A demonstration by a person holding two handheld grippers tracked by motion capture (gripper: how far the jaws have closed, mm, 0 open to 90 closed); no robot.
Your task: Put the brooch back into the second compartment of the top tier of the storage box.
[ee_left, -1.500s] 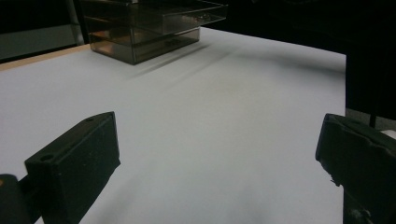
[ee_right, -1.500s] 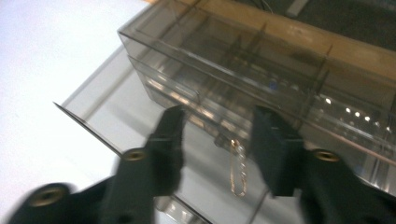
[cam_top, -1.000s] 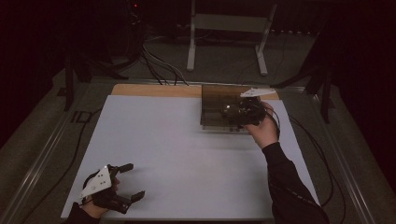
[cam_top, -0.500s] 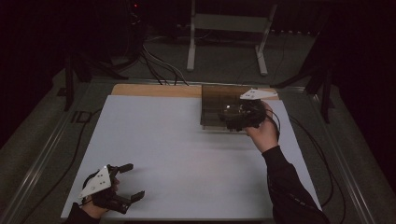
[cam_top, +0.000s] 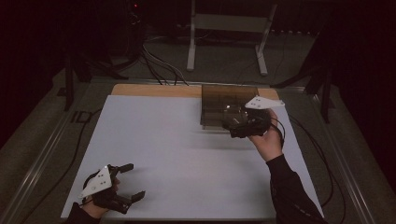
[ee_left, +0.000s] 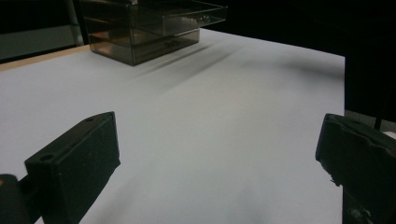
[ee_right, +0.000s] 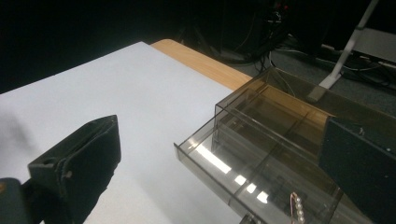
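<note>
High view, left edge: left gripper (cam_top: 125, 183) sits low at the near left corner of the surface (cam_top: 163, 140), held in a hand (cam_top: 95, 205) that comes in from the bottom.
Left jaws: spread wide, nothing between them; in the left gripper view just bare white sheet lies in the gap.
Open room, middle: the whole centre of the white sheet lies free, from the left gripper across to the drawer box.
Far edge: a strip of bare wood (cam_top: 154, 90) shows beyond the white sheet.
Drawer box: smoky clear drawer box (cam_top: 229, 100) stands at the far right of the sheet, well apart from the left gripper; in the left gripper view it is at the top (ee_left: 140, 28), its upper part cut off.
Top drawer: top drawer (ee_right: 261, 163) is pulled out toward the near side, overhanging the sheet.
Right gripper: right gripper (cam_top: 243, 122) hovers at the drawer's front, held from below by a hand (cam_top: 267, 142).
Right jaws: they have just been opening and now stand wide, clear of the drawer, gripping nothing.
Hard to make out: small pale beads (ee_right: 297, 207) lie in the drawer at the bottom edge of the right gripper view, cut off; too small to count.
Count: two grippers, one drawer box, one drawer out.
</note>
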